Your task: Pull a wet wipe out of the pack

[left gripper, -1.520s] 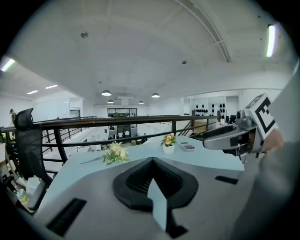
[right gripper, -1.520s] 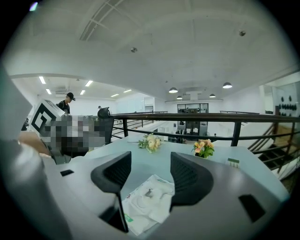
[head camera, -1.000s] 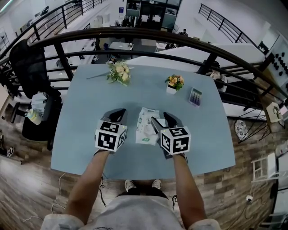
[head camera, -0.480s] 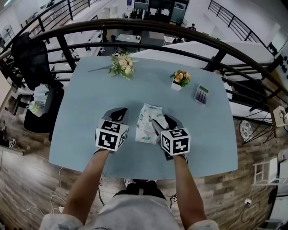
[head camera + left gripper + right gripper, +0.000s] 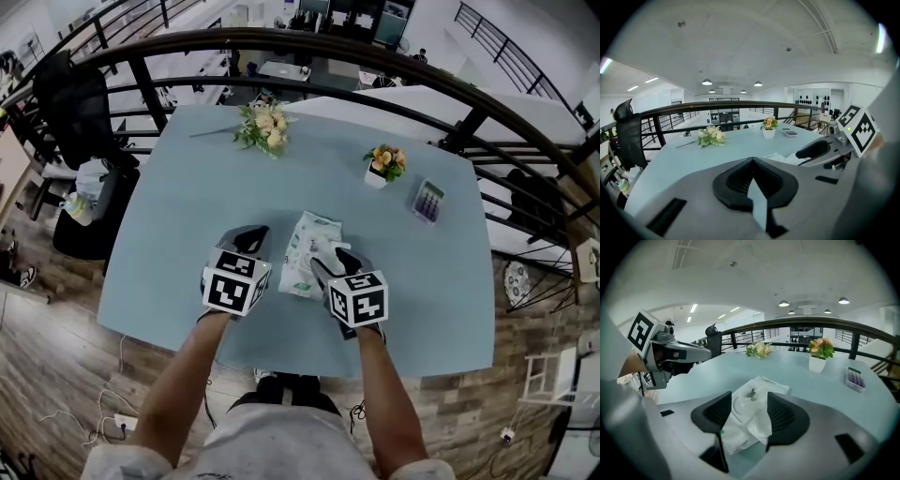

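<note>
The right gripper is spread around the white wipe on the pack. The left gripper, pressed together, is empty. The pull seems not yet done.

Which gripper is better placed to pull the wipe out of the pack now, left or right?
Right. The right gripper has its jaws apart around the wet wipe pack, white wipe between them. The left gripper sits beside the pack with jaws together, so it would probably need repositioning.
</note>
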